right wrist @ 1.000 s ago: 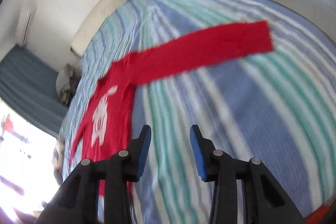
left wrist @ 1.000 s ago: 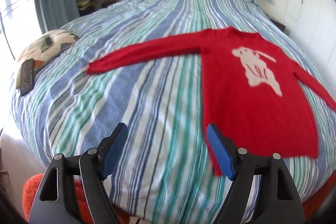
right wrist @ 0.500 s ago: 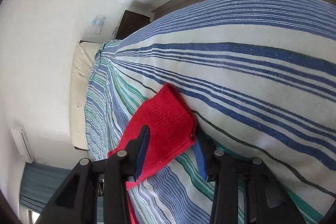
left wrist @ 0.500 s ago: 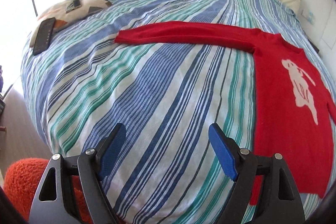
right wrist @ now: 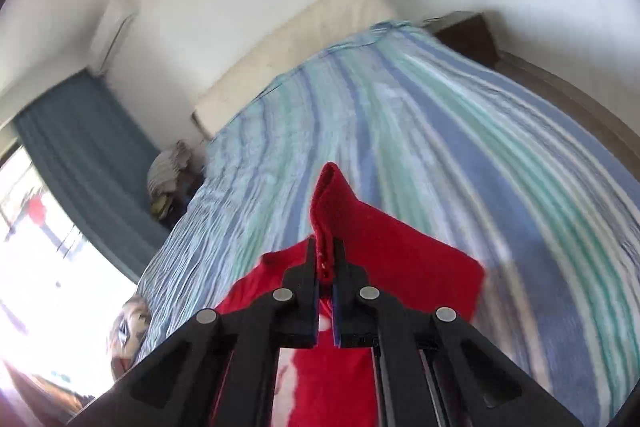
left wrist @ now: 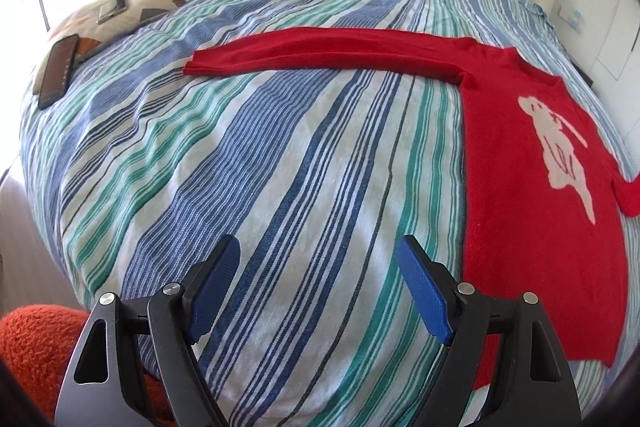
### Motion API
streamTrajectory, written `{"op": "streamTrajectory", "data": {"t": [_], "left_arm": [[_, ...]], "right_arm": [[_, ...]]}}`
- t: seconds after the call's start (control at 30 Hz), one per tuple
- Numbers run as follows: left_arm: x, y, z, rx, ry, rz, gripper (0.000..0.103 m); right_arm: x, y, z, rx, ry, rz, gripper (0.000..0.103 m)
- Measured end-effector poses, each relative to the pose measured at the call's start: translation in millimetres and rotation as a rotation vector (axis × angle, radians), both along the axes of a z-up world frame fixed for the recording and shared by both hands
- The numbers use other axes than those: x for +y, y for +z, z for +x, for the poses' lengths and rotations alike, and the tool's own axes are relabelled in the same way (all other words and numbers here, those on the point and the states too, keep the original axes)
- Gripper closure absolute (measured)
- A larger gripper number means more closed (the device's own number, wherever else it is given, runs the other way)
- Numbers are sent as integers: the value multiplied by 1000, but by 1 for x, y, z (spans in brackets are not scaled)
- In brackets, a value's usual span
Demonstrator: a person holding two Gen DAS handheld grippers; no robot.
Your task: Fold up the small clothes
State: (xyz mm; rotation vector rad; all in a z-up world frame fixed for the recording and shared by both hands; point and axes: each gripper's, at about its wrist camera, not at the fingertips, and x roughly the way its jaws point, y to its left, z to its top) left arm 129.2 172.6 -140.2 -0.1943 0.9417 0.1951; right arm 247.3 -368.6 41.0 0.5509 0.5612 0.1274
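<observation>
Right hand-held gripper [right wrist: 326,259] now clamps sweater [right wrist: 392,259] cuff — lifted.

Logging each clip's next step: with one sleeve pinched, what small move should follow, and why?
Probably carry the pinched sleeve inward across the red sweater. The right hand-held gripper is shut on it, lifted off the striped bedspread; the left hand-held gripper hangs open, and the other sleeve lies outstretched.

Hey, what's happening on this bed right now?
A person is folding a red sweater that lies on a striped bedspread. The right gripper is shut on the sleeve cuff and holds it up off the bed. The left gripper hangs open above bare bedspread, beside the sweater's hem, touching nothing. The other sleeve lies stretched out flat.
</observation>
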Motion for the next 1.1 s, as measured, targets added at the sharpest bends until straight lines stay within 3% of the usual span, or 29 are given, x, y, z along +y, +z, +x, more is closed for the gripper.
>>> {"op": "streamTrajectory", "data": {"t": [0.1, 0.2, 0.23, 0.3, 0.4, 0.5, 0.63, 0.7, 0.73, 0.77, 0.8, 0.83, 0.93, 1.1], "left_arm": [[7, 1, -2, -7, 27, -27, 20], [13, 0, -2, -3, 48, -41, 20], [15, -1, -1, 0, 53, -46, 20], [18, -2, 1, 7, 60, -60, 20], [20, -4, 3, 17, 65, -84, 20], [21, -6, 7, 26, 59, -106, 20], [15, -9, 12, 41, 45, -92, 20], [11, -11, 13, 51, 37, -75, 20], [9, -12, 13, 54, 33, -66, 20], [8, -12, 12, 57, 29, -57, 20], [7, -13, 12, 58, 26, -48, 20], [6, -13, 12, 58, 22, -39, 20], [3, -15, 12, 66, 9, -23, 19], [-1, -20, 12, 79, -3, 3, 17]], "right_arm": [[84, -1, 40, 7, 145, -88, 99], [146, -27, 74, 43, 299, -49, 91], [158, -44, 79, 87, 349, -18, 69], [172, -62, 86, 130, 401, 16, 45], [155, -72, 90, 121, 395, 74, 45], [114, -88, 95, 188, 308, 129, 45], [61, -147, 99, 370, 192, 213, 45], [37, -189, 90, 508, 67, 182, 46], [25, -204, 83, 545, 3, 159, 61], [13, -212, 75, 526, -30, 185, 74], [4, -214, 67, 499, -54, 212, 81], [-1, -209, 60, 463, -65, 221, 80], [11, -178, 42, 403, 30, 102, 67], [60, -153, -27, 365, 313, -14, 57]]}}
